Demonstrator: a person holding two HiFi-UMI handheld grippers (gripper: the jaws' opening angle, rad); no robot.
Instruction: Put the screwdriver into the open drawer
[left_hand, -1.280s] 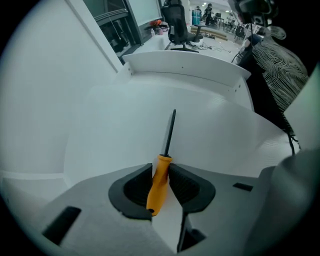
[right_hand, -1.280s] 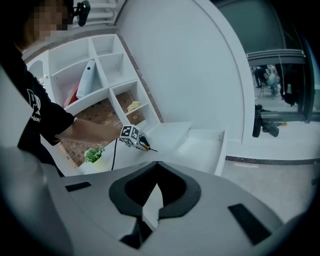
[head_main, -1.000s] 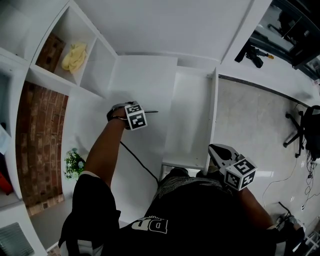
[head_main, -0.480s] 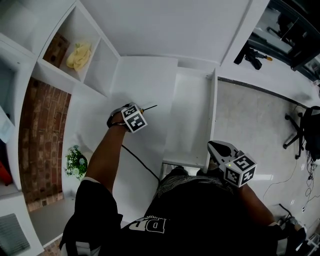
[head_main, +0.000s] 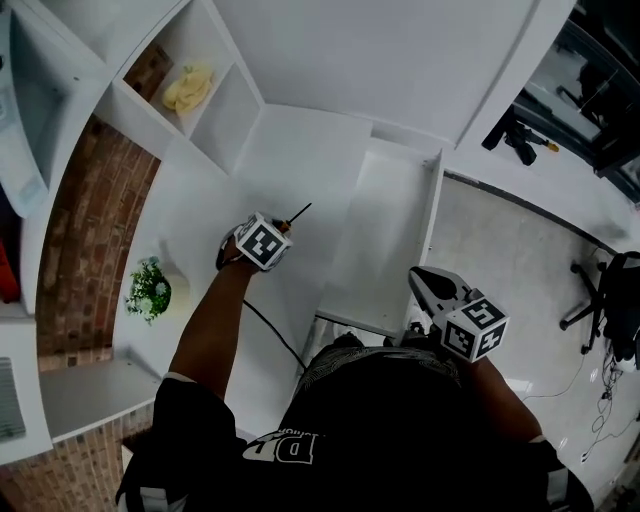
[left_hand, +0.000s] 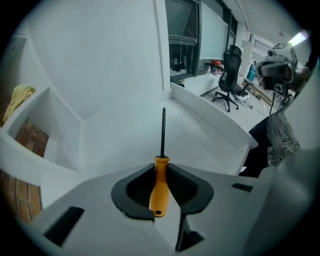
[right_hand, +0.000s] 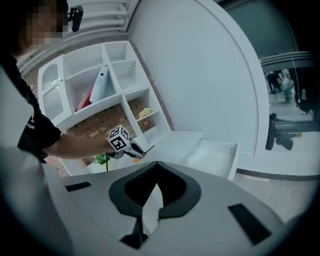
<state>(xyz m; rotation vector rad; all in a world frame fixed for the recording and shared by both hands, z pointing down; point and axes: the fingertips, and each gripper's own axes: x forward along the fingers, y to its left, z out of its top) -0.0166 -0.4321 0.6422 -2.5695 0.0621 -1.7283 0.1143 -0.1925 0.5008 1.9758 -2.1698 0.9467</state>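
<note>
From the head view, your left gripper is over the white table, just to the left of the open drawer. It carries the screwdriver, whose thin dark shaft slants out toward the drawer's left wall. The tip stops short of that wall, so the tool is beside the drawer and not over it. Your right gripper is at the drawer's near right corner, close to your body, with its nose turned toward the drawer's right wall.

In the left gripper view, your fingers have just been closing, and the screwdriver's orange handle stands between them. The dark pads pinch the handle from both sides, so they are held part-way apart by its width. The butt of the handle sits low in the grip, and the shaft runs straight out ahead. The drawer's white side wall lies ahead and to the right of the shaft.

In the right gripper view, your fingers are pressed together at their tips, and nothing stands between them. Beyond them the drawer lies open to the right. Your left gripper shows to the left of the drawer, with the orange handle poking out of it toward the drawer.
</note>
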